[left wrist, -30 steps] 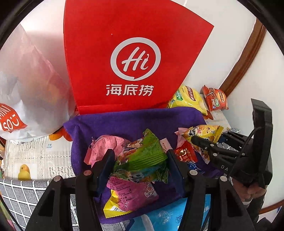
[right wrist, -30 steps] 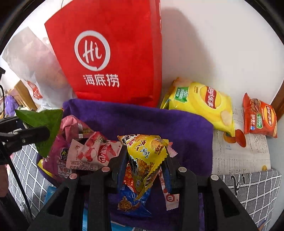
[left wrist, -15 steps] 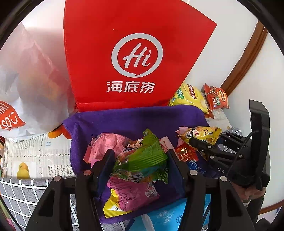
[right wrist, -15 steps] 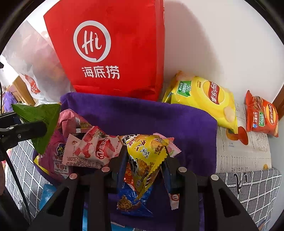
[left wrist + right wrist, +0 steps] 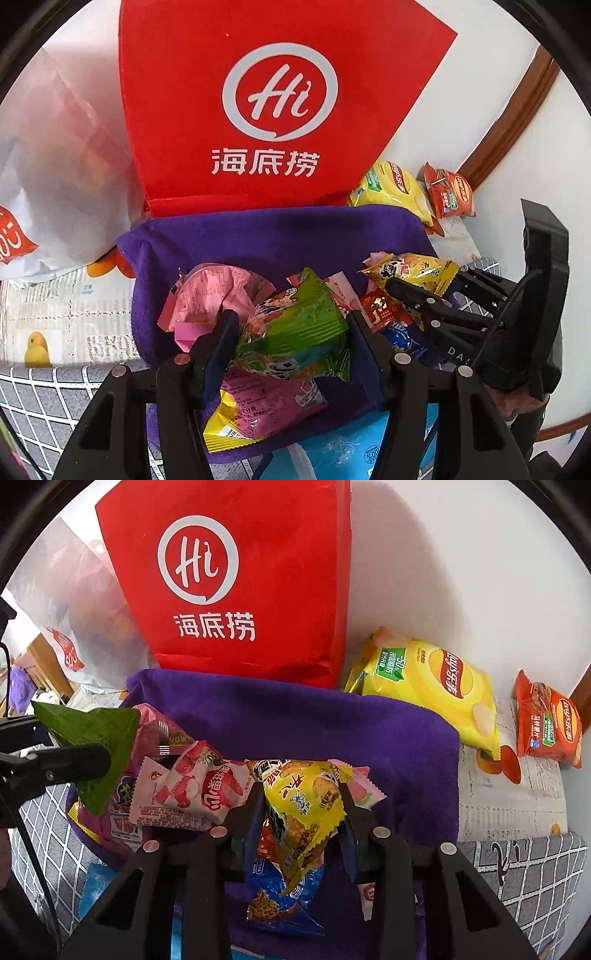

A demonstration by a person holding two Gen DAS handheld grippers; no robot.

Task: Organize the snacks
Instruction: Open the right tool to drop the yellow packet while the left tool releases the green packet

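Both views are bright and evenly lit, colours vivid. The red bag (image 5: 240,590) throws a soft shadow rightward onto the wall (image 5: 461,572). Fisheye bending curves the edges, with black corners. The white bag (image 5: 55,166) at left looks washed-out and soft.

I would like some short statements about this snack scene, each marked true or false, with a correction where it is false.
1. The left gripper holds a green snack packet. True.
2. The right gripper is empty. False: its pads press on a yellow snack packet.
3. The red bag stands behind the purple cloth. True.
4. The yellow chips bag lies on the purple cloth. False: it lies beside the cloth, by the wall.
5. The orange chips bag lies right of the yellow chips bag. True.
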